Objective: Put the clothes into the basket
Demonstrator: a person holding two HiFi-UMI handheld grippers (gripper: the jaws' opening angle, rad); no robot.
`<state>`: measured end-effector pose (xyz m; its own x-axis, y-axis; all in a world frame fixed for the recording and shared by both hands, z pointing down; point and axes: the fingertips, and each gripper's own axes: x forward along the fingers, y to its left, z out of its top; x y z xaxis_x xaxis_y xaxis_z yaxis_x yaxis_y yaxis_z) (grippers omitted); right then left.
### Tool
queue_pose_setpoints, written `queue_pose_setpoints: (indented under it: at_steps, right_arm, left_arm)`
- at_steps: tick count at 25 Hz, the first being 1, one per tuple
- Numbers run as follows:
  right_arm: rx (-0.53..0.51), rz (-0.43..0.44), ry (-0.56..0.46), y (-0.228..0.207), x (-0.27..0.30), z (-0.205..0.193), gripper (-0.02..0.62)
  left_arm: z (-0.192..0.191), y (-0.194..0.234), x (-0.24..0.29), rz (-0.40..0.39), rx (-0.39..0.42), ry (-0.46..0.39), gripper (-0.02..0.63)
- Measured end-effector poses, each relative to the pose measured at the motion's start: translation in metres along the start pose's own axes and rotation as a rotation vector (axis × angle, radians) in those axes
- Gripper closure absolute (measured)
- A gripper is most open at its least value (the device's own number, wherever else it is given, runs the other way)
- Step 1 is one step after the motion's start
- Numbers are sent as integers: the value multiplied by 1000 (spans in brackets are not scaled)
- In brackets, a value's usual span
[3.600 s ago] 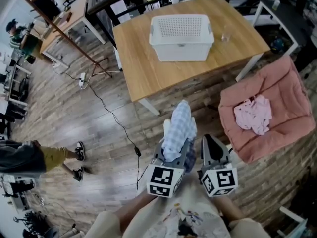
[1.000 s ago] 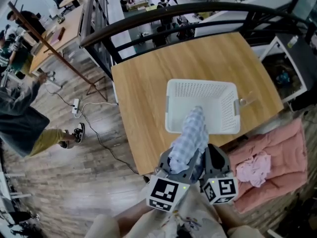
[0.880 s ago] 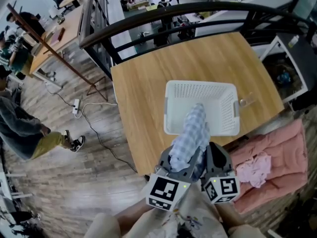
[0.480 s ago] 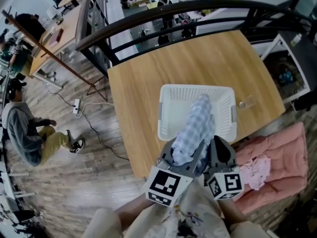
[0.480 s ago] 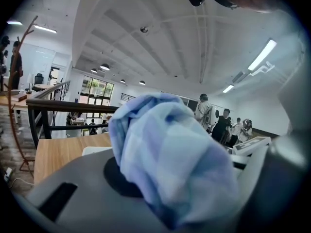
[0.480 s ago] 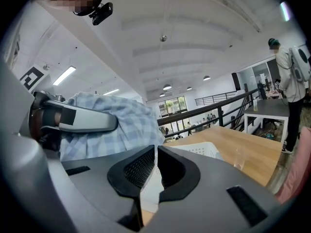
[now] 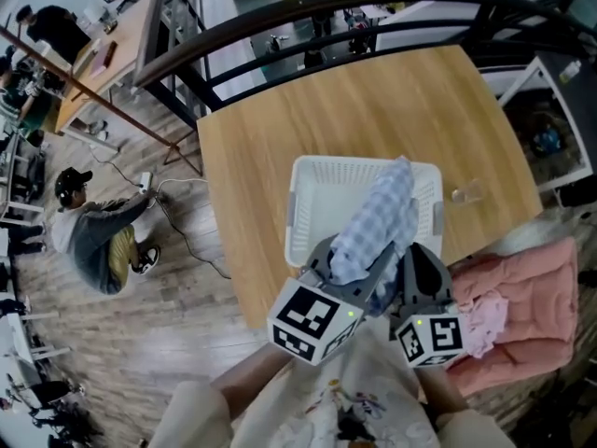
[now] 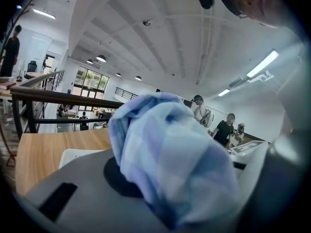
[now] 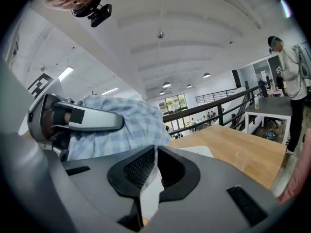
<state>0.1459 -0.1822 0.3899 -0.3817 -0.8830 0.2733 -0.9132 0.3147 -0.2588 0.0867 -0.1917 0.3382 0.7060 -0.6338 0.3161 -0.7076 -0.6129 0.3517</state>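
A white perforated basket (image 7: 297,215) stands on the wooden table (image 7: 373,101). My left gripper (image 7: 356,267) is shut on a bunched blue checked cloth (image 7: 381,217). The cloth sticks up from the jaws and hangs over the basket's near right part. In the left gripper view the cloth (image 8: 165,149) fills the space between the jaws, with the basket rim (image 8: 73,155) behind it. My right gripper (image 7: 422,261) is just right of the left one, at the basket's near right corner. Its pads (image 9: 141,168) meet with nothing between them. A pink garment (image 7: 487,314) lies on the pink cushion (image 7: 536,283).
A small clear glass (image 7: 464,194) stands on the table right of the basket. A dark railing (image 7: 373,17) runs behind the table. A person (image 7: 103,241) crouches on the wood floor at left, near a cable. Desks and more people are further back.
Both grippers and the checked cloth have moved forward, from in front of the table to over the basket's near edge. The person at left has shifted and crouched.
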Motion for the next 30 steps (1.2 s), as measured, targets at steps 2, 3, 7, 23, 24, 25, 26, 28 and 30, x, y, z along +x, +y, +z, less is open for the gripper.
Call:
queue_pose_setpoints:
  at_steps: [2,3,7,23,24,25,26,28,30]
  right_arm:
    - [-2,0,6,-3,9,3,561]
    - [-3,1,8,-5,12,4,561]
    - [0,4,13,-19,15,1,561]
    - [14,30,81,-40,44,-8,561]
    - [14,33,83,-40,47,-7,561]
    - [14,36,85,-40,49,-7,561]
    - [14,37,89,-40,50,-6,561]
    - [17,40,96,-40,53,-6,561]
    - [21,38,103,-42,55,-8,561]
  left_arm:
    - [3,6,9,-30,-25,13,491]
    - [3,9,14,-45,-38,18,491]
    - [-7,13,34,-103,-86,55,492]
    - [-103,57,123,-331,-141,475,491]
    - [-116,60,129,-331,-134,510,491]
    - [-128,62,134,-335,-135,540,491]
    - [-139,63,138,-341,-142,566,492]
    - [-159,65,144,-349,-165,604,491]
    - [-172,65,148,-354,-196,621,491]
